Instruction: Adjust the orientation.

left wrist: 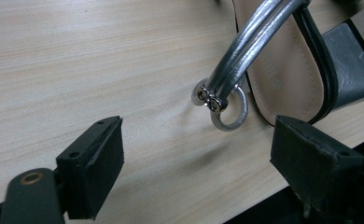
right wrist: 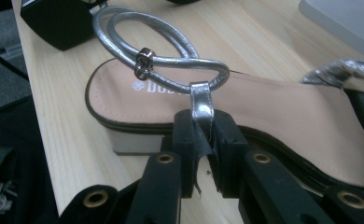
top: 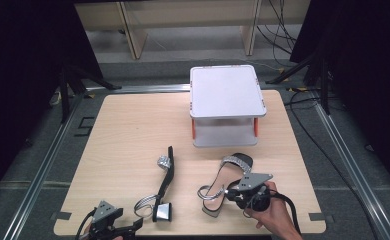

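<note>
Right gripper (right wrist: pixel 202 140): jaws pinched the sandal's (right wrist: pixel 273 112) silver heel strap (right wrist: pixel 201 105) between the pads, likely for lifting.
Left gripper (left wrist: pixel 196 154): spread, idle; other sandal's (left wrist: pixel 283 65) ring (left wrist: pixel 231 109) just beyond the fingertips.

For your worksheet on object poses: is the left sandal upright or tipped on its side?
Tipped: the left sandal lies on its edge, sole sideways, heel block near the table's front.

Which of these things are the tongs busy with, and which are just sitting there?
Busy with:
- right sandal, its silver heel strap pinched by the right tongs
- left sandal, lying on its side in front of the open left tongs

Just sitting there:
- white two-level rack
- wooden table
</note>
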Demonstrator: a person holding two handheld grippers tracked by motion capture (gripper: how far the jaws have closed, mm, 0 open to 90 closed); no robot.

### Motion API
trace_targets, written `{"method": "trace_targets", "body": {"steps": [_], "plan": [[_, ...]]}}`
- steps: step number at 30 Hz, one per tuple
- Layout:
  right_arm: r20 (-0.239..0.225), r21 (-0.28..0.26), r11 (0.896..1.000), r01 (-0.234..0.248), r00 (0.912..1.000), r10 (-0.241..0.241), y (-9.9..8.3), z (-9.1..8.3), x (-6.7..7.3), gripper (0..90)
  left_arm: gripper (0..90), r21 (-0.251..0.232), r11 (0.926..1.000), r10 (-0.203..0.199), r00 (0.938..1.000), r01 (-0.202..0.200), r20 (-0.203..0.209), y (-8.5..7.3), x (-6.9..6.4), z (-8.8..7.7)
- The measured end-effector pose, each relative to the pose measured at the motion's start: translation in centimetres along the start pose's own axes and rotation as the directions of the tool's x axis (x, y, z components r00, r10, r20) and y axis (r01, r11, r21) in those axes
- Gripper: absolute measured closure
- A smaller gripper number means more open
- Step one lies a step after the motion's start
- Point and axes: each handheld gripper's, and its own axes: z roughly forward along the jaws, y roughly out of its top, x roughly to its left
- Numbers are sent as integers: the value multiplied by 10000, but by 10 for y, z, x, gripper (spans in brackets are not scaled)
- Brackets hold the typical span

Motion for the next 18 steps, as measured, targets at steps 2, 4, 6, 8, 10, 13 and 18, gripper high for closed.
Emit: {"method": "trace_targets", "body": {"steps": [2,4,6,8,10,13,18], "plan": [[95,54,10000,31,9999,-31,-5,-7,-3,819,166,-2,10000,-7,10000,7,6,0,0,0],[234,195,9996,-186,9996,182,-14,-19,-11,819,166,-20,10000,2,10000,-2,43,0,0,0],[364,264,9990,-371,9987,361,-21,-28,-18,820,166,-20,10000,3,10000,-3,38,0,0,0],[496,319,9980,-546,9974,530,-26,-35,-26,819,166,6,10000,-2,10000,2,10,0,0,0],[547,317,9969,-722,9960,704,-30,-39,-35,818,166,23,10000,16,10000,-16,11,0,0,0],[458,434,9956,-833,9956,813,-33,-45,-49,814,166,48,10000,12,10000,-12,-21,0,0,0],[598,424,9900,-1343,9895,1317,-35,-49,-66,822,166,41,10000,-15,10000,15,-20,0,0,1]]}}
